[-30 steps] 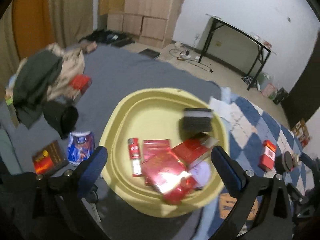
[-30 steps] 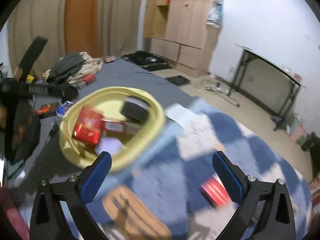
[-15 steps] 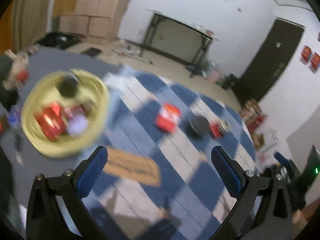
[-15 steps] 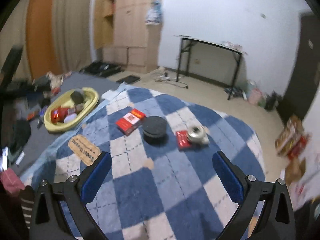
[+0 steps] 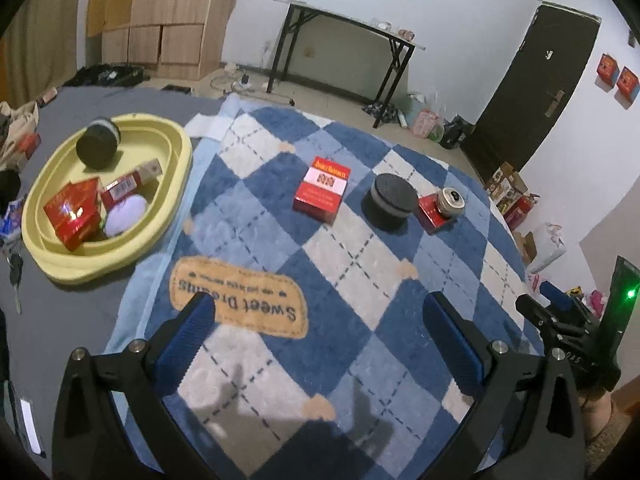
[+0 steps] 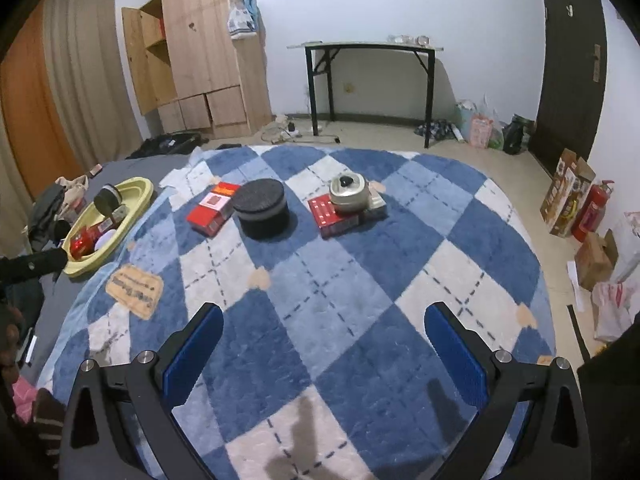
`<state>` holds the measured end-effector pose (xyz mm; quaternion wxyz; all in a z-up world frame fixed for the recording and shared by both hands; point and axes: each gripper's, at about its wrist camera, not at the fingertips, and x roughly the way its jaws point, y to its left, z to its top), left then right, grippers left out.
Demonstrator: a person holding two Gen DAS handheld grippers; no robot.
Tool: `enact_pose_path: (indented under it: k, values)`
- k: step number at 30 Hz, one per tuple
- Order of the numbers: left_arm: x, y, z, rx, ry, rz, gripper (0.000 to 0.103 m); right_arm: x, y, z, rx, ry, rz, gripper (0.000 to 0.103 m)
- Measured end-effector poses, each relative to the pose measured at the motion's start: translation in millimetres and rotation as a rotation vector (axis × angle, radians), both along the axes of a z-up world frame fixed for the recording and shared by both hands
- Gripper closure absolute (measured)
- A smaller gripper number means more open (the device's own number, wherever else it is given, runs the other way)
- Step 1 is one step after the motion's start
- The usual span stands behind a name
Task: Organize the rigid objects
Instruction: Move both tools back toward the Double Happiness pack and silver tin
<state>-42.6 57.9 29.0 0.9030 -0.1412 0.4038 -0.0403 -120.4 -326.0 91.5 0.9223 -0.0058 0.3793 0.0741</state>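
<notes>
On the blue checked blanket lie a red box [image 5: 322, 189] [image 6: 214, 209], a black round tin [image 5: 389, 201] [image 6: 262, 208] and a silver jar [image 5: 450, 200] [image 6: 349, 194] that sits on a flat red box [image 5: 431, 211] [image 6: 335, 215]. A yellow basin [image 5: 170, 208] [image 6: 138, 202] at the left holds red boxes, a black round tin [image 5: 99, 145] and a white oval thing [image 5: 125, 215]. My left gripper [image 5: 320, 336] and my right gripper [image 6: 322, 344] both stand open and empty, well short of the objects.
A tan "Sweet Dreams" label [image 5: 240, 297] is sewn on the blanket. Clothes [image 6: 56, 204] and small items lie on the grey sheet at the left. Keys [image 5: 15, 276] lie beside the basin. A black desk [image 6: 368, 80], a wooden wardrobe [image 6: 200, 60] and boxes [image 6: 568, 196] line the room.
Both grippers have pulled back from the yellow basin and swung right, over the blanket. The red box, black tin and jar have come into view. Neither gripper's jaws moved.
</notes>
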Motion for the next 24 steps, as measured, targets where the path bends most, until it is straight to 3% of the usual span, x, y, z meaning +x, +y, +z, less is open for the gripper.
enact_pose_path:
  k: [6, 9, 13, 16, 20, 22, 24]
  values:
    - [6.6, -7.4, -3.2, 0.001, 0.008, -0.034, 0.0, 22.1, 15.1, -14.9, -0.036, -0.002, 0.035, 0.0]
    - [14.8, -11.4, -9.2, 0.044, 0.051, -0.028, 0.0, 22.5, 18.7, -14.1, -0.065, -0.03, 0.033, 0.0]
    - [24.6, -17.6, -17.6, 0.018, 0.064, -0.071, 0.0, 24.9, 16.0, -14.3, -0.059, -0.067, 0.028, 0.0]
    - [33.1, -27.8, -20.4, 0.03, 0.072, -0.136, 0.0, 32.7, 12.8, -16.7, -0.045, -0.076, 0.03, 0.0]
    - [45.7, -35.1, -18.4, 0.131, 0.086, -0.266, 0.0, 49.3, 6.7, -17.1, -0.062, -0.063, 0.05, 0.002]
    - [60.2, -27.3, -15.2, 0.16, 0.065, -0.247, 0.0, 62.0, 4.5, -13.5, -0.047, -0.088, 0.073, 0.006]
    - [81.3, -16.4, -19.2, 0.099, 0.073, -0.212, 0.0, 81.1, 2.4, -17.3, -0.014, -0.09, 0.059, 0.014]
